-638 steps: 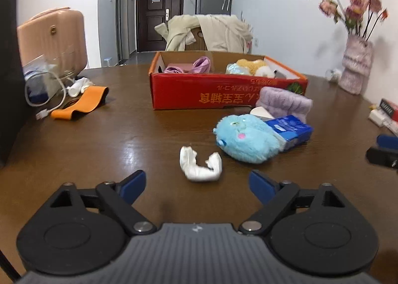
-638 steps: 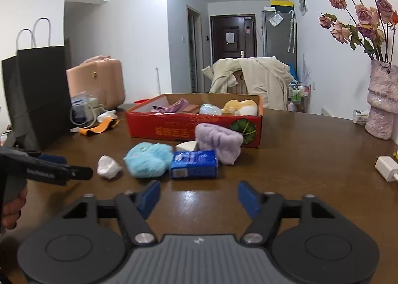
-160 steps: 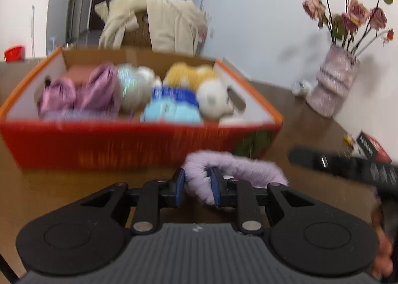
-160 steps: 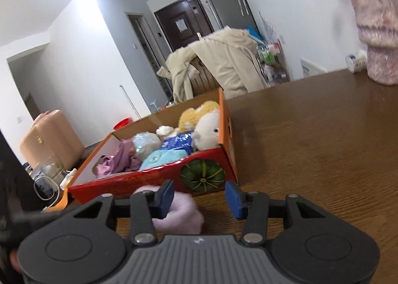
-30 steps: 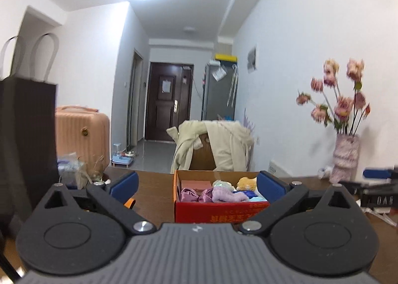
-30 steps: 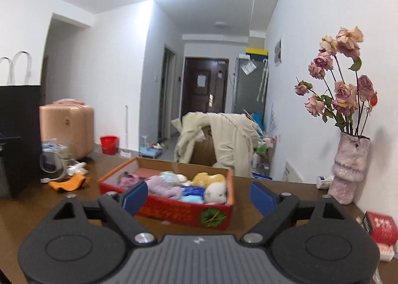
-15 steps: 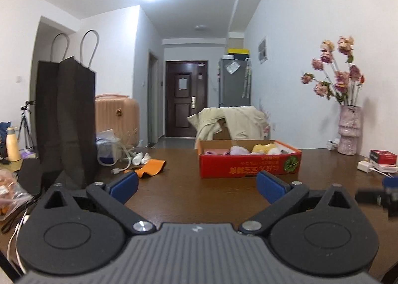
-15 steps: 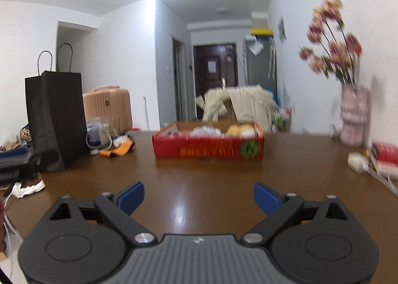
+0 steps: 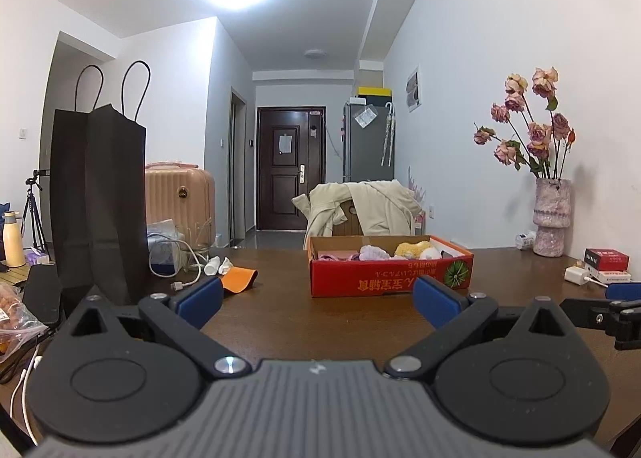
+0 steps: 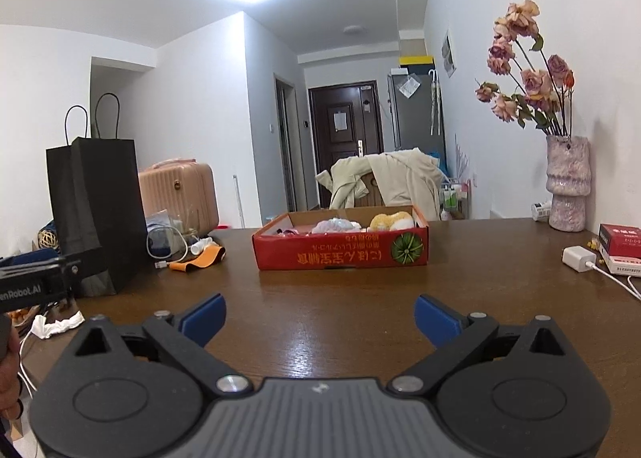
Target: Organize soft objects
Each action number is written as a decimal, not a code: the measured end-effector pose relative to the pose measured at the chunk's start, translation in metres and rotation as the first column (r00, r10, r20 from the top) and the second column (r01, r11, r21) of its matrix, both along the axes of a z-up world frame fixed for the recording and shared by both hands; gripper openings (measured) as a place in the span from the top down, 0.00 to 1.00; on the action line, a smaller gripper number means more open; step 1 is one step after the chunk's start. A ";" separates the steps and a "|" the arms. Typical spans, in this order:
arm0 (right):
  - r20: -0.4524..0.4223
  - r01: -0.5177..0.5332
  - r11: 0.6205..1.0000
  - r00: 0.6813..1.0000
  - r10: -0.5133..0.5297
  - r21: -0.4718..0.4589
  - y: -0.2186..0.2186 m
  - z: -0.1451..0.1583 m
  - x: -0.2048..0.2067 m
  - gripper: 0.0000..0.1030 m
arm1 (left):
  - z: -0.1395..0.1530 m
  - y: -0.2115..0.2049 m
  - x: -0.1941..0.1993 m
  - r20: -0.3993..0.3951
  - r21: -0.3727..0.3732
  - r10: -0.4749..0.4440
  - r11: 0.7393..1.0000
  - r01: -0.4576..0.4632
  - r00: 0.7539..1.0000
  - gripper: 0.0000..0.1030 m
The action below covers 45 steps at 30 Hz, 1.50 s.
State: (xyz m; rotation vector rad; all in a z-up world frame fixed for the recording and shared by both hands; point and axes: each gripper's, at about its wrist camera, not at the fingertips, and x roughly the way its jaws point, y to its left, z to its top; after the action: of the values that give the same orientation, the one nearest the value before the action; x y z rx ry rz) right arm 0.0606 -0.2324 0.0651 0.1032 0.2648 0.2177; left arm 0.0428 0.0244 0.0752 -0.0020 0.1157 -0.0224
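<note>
- The red cardboard box [image 10: 340, 253] is the landmark: it sits on the brown wooden counter [image 10: 360, 297], well beyond both grippers, with bare counter between them and it.
- Left of the box lie an orange strap [image 10: 198, 257], a white cable [image 10: 176, 247] and a tall black paper bag [image 10: 96, 209]; a pink suitcase [image 10: 180, 193] stands behind those.
- Right of the box are a white charger [image 10: 579, 257], a red-and-white carton [image 10: 621, 245] and a pink vase [image 10: 567, 183] of faded roses by the wall.
- Behind the box a cream coat [image 10: 384, 177] hangs over a chair.
- The soft objects [image 10: 360, 222] — a pale lilac one, a yellow one, a white one — are in the box, only their tops showing above the rim.
- The box's long side runs left to right across the view, its printed face and watermelon picture turned toward the cameras.
- The left gripper [image 9: 316, 299] has its blue fingers [image 9: 200, 301] spread wide, nothing between them.
- The right gripper [image 10: 318, 315] — its jaws are opening, already wide — holds nothing.
- Beyond: white walls, a ceiling light, a hallway to a dark door [image 10: 346, 137].
</note>
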 end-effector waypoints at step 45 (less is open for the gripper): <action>0.048 0.024 1.000 0.999 -0.023 -0.019 0.007 -0.004 -0.007 0.00 | -0.002 -0.006 0.000 0.000 -0.003 -0.018 1.000 0.018 1.000 0.00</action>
State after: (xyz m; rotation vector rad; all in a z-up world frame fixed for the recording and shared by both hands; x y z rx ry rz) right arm 0.0536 -0.2251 0.0609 0.0817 0.2181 0.1943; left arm 0.0426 0.0186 0.0735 -0.0041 0.1161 -0.0406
